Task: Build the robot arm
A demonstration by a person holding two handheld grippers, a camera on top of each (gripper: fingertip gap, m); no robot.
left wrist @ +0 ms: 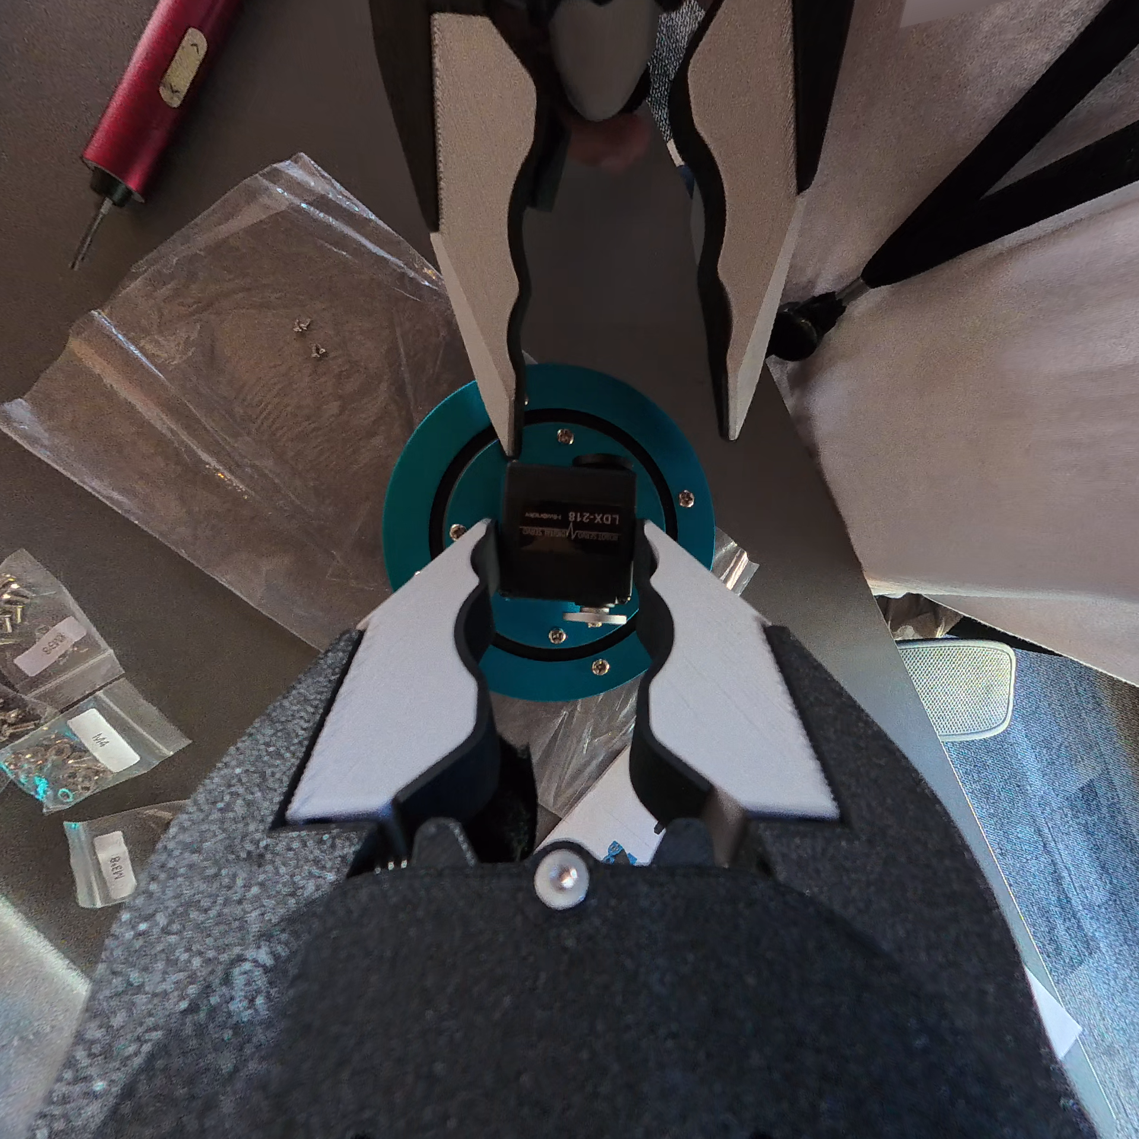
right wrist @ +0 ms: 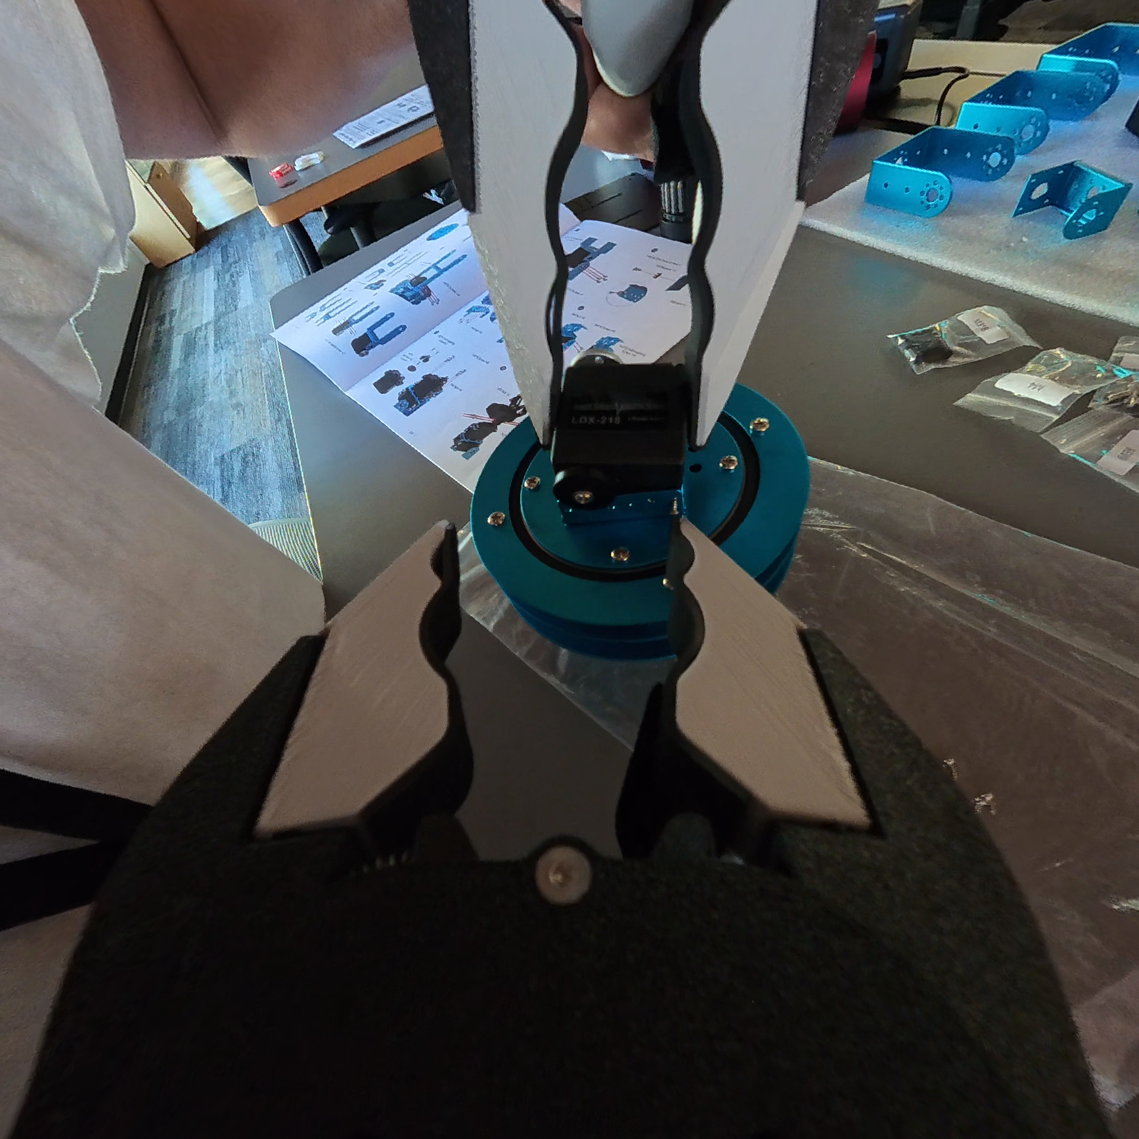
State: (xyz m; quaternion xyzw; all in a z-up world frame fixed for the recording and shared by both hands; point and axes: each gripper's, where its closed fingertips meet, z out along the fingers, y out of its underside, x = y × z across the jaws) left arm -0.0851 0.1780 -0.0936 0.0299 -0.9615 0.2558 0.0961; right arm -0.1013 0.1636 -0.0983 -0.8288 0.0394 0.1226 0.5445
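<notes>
The grey table (right wrist: 832, 345) carries everything. A clear plastic sheet (left wrist: 234, 370) lies crumpled across its left part in the left wrist view. A printed instruction sheet (right wrist: 400, 320) is spread at the table's far edge in the right wrist view.

Between the two stands a teal round base (left wrist: 419, 493), partly on the plastic. It is ringed with small screws.

The left tongs (left wrist: 567, 536) reach in from one side and are clamped on the black servo (left wrist: 567, 487), one finger pressed to each flank. The servo sits upright in a small blue bracket (right wrist: 622, 508) at the centre of the base.

The right tongs (right wrist: 561, 536) come from the opposite side with their fingers apart and hold nothing. In the left wrist view one of their tips touches or nearly touches the servo's far top edge; we cannot tell which. The other tip hangs off to the right, clear of the servo.

Farther off:
- A red electric screwdriver (left wrist: 154, 105) lies at the far left.
- A row of blue metal brackets (right wrist: 943, 166) rests on a pale mat.
- Small bags of fasteners (left wrist: 61, 647) lie at the near left.
- Two loose screws (left wrist: 308, 336) lie on the plastic.
</notes>
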